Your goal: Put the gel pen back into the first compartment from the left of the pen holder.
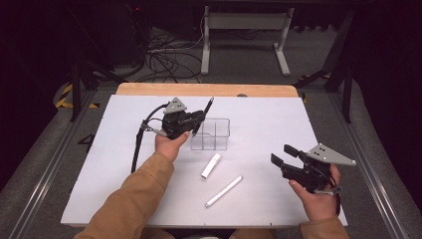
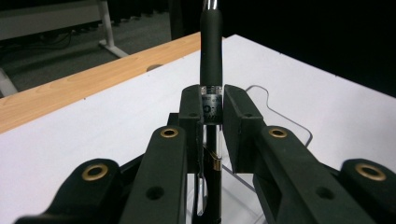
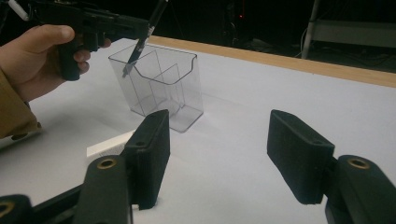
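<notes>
My left gripper is shut on a black pen that stands steeply tilted, its top pointing away. The jaws clamp the pen at its barrel, just below the dark grip. The pen's lower tip dips just inside the rim at the left end of a clear, partitioned container. Two white pens lie on the white sheet nearer me, one short and one long. My right gripper rests low at the right, open, with nothing between its fingers.
The white sheet covers the table up to a wooden strip along the far edge. A cable trails from the left gripper across the sheet. Beyond the table stand a white desk frame and floor cables.
</notes>
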A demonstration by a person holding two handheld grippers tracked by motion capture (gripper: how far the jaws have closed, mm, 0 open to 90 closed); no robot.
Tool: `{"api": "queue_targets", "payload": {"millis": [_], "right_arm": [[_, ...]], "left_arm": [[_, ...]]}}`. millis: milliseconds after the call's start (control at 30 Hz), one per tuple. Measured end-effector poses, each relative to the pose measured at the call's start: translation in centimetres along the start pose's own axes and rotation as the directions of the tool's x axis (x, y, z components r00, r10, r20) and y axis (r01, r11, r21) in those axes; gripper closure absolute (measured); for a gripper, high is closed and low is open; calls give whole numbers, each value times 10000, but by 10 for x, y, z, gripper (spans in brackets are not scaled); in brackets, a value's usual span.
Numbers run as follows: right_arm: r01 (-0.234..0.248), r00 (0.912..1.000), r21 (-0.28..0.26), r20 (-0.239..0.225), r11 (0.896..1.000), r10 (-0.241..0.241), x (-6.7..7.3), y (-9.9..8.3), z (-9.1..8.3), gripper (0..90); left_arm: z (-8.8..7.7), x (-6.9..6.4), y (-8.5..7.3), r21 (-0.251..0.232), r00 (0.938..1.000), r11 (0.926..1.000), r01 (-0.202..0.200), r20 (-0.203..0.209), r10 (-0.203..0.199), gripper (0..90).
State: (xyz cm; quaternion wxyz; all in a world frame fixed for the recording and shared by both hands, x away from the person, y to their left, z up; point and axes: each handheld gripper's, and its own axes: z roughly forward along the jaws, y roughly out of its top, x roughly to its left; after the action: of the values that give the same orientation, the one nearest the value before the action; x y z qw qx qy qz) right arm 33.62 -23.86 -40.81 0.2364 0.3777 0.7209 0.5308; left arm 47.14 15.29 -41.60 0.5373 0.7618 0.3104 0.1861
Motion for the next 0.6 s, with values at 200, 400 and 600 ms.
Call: {"api": "queue_targets", "payload": {"millis": [200, 400, 600], "right_arm": [[-18, 10000, -10, -9, 10000, 18, 1, 0, 0, 404], [-22, 10000, -16, -1, 10000, 22, 1, 0, 0, 403], [17, 10000, -42, 7, 10000, -17, 1, 1, -1, 403]], "left_arm": [[-1, -6, -1, 118, 9999, 9998, -139, 51, 138, 790], [-2, -8, -1, 232, 9996, 9994, -260, -106, 263, 789], [-5, -14, 2, 204, 9992, 9994, -284, -276, 290, 617]]}}
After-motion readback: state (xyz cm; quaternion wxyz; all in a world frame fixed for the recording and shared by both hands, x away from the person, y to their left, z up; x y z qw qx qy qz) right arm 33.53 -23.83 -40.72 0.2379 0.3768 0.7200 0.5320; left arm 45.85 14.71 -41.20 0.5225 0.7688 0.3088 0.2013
